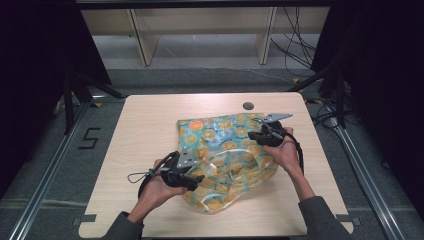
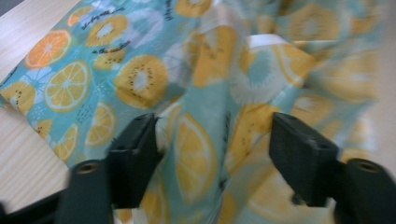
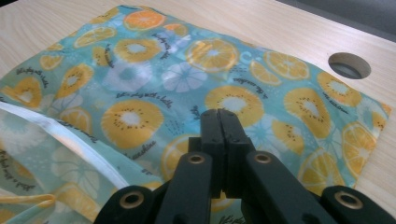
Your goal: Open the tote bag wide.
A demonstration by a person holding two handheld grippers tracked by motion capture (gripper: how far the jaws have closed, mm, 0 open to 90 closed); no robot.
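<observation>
A teal cloth [image 1: 225,145] printed with orange and lemon slices lies on the wooden table [image 1: 145,130]; its near part is rumpled and lifted, its far part flat. My left gripper [image 1: 196,179] is at the cloth's near-left side. In the left gripper view its jaws stand apart [image 2: 215,126] over the cloth [image 2: 140,79], not pressing it. My right gripper [image 1: 252,135] is at the cloth's right side. In the right gripper view its jaws [image 3: 219,116] are together, low over the flat cloth [image 3: 130,116]. I cannot tell whether a fold is pinched. A white hem [image 3: 79,144] curves at the left.
A round cable hole [image 1: 248,106] sits in the table just beyond the cloth, also visible as the hole [image 3: 349,65] in the right gripper view. Metal rails [image 1: 45,180] flank the table; shelf legs [image 1: 142,42] and cables [image 1: 295,45] lie behind it.
</observation>
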